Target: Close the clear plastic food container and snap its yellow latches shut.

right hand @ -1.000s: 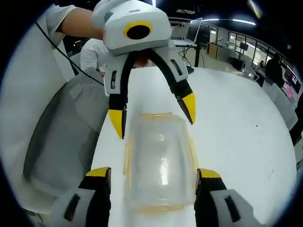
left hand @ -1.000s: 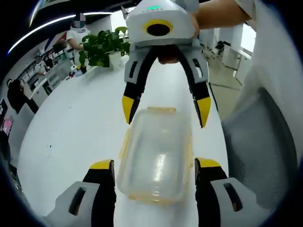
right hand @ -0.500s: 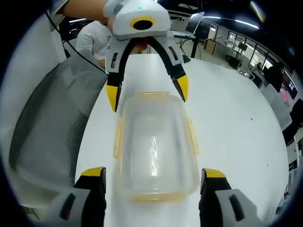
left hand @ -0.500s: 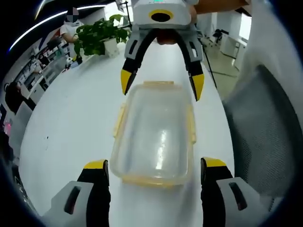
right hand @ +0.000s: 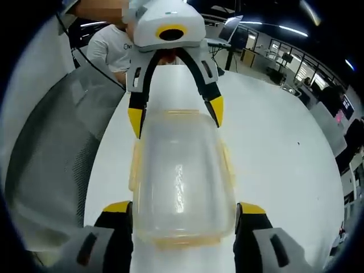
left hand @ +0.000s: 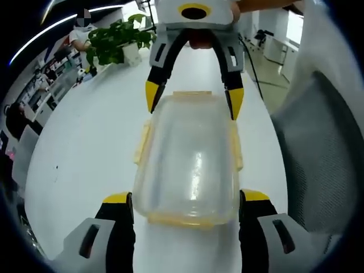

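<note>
- On the white table [left hand: 85, 148], lying lengthwise between the two facing grippers: a clear plastic food container [left hand: 190, 162], lid seated on top, no contents visible.
- In the left gripper view, left gripper [left hand: 185, 199] spread wide, jaws flanking the near end of the box, not clearly touching it; right gripper [left hand: 190, 102] opposite, yellow tips astride the far end, likewise released and gripping nothing.
- In the right gripper view, same arrangement mirrored: right gripper [right hand: 185, 207] splayed at the near end of the container [right hand: 179, 176], left gripper [right hand: 175, 116] straddling the far end.
- Yellow latches [left hand: 142, 142] along the long sides and at the ends, flared outward, apparently not yet snapped down.
- Probably light and empty, so liable to skid on the smooth tabletop under a sideways push; walls thin, somewhat flexible, slick and glossy.
- Best purchase judged to be each latch tab pressed down and inward against the rim, with the opposite gripper bracing the box.
- Beside the table, a grey mesh chair [left hand: 318, 159]; further back, a potted plant [left hand: 116, 48].
</note>
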### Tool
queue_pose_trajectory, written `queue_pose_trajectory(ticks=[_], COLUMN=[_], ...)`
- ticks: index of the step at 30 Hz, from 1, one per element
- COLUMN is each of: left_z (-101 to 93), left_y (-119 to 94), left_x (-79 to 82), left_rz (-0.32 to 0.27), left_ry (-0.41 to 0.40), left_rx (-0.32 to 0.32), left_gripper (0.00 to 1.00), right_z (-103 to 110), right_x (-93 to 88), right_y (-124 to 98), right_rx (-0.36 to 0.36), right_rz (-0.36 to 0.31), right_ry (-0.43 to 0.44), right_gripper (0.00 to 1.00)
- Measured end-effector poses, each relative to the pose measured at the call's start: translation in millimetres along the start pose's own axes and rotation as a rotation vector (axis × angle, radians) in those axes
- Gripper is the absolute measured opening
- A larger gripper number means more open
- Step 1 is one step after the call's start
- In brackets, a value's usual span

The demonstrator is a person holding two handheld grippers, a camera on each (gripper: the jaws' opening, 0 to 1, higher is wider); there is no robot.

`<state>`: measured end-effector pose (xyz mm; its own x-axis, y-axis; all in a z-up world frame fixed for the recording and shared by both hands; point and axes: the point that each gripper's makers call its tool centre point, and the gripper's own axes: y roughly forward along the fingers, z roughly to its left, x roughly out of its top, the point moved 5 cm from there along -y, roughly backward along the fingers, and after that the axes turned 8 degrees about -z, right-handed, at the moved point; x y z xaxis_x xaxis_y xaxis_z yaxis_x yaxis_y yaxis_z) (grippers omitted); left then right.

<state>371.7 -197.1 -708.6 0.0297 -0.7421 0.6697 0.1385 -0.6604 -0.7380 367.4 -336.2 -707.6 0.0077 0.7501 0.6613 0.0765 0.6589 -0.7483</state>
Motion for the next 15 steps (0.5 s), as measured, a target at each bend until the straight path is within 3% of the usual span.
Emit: queue_pose_trajectory(ticks=[6, 15], left_z=[0.4, 0.6], left_y=[-3, -19], left_x=[-2.6, -21.8], left_rz=[0.001, 0.005], left_ry=[0.010, 0.019], left_rx=[-0.009, -0.009], left_gripper=[0.73, 0.73], right_z=[2, 7], right_x=[3.1, 22.7], right_y=[3, 21], right_rx=[0.001, 0.010], right_rz=[-0.006, -0.001], right_ry=[0.006, -0.001], right_gripper=[0.72, 0.72])
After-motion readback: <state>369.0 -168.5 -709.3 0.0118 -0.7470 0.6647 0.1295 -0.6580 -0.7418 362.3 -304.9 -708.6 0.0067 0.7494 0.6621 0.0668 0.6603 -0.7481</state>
